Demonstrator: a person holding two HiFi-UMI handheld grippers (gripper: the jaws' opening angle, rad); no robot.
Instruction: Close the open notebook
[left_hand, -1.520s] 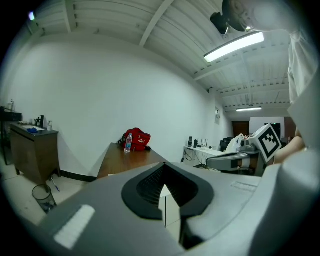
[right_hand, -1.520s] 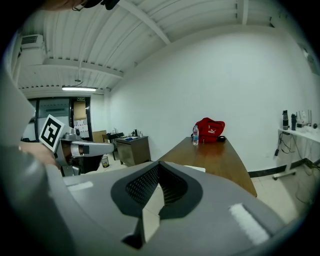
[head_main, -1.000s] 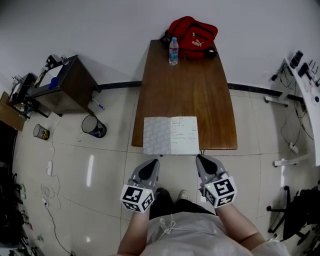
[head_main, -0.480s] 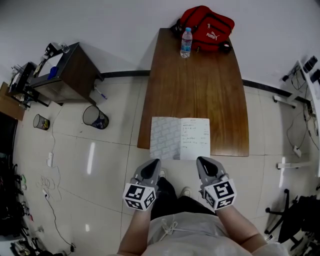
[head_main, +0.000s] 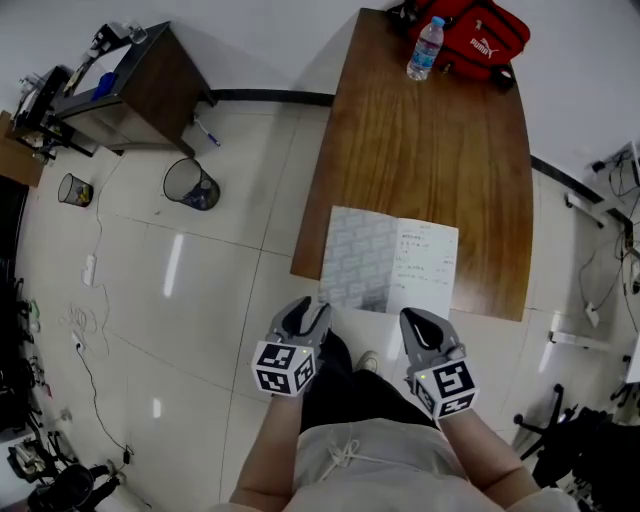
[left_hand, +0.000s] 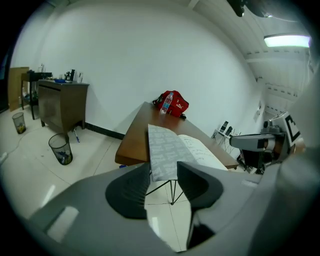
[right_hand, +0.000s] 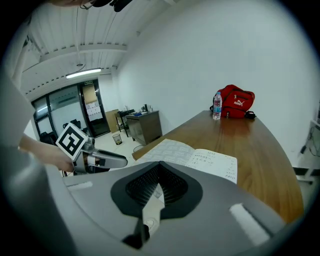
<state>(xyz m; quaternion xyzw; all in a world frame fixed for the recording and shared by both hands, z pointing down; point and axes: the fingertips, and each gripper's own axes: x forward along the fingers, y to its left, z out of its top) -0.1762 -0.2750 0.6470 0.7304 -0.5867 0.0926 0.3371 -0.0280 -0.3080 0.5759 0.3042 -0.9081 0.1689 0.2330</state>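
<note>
As nothing had been folded yet, notebook (head_main: 390, 262): lay open at the worktop's (head_main: 430, 150) six-o'clock edge, untouched.
Left tool (head_main: 306, 316): jaws opening, nothing between them.
Right tool (head_main: 420, 321): jaws together, empty.
Left to do: the whole closing.

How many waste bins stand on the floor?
2. A black mesh bin stands beside the dark cabinet; a smaller bin stands farther left. More may be hidden.

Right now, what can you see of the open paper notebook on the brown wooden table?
The open paper notebook lies flat at the near end of the brown wooden table. Its left page is grey-patterned; its right page is white with a few handwritten lines. Its near edge overhangs the table's edge. Only the table touches it.
</note>
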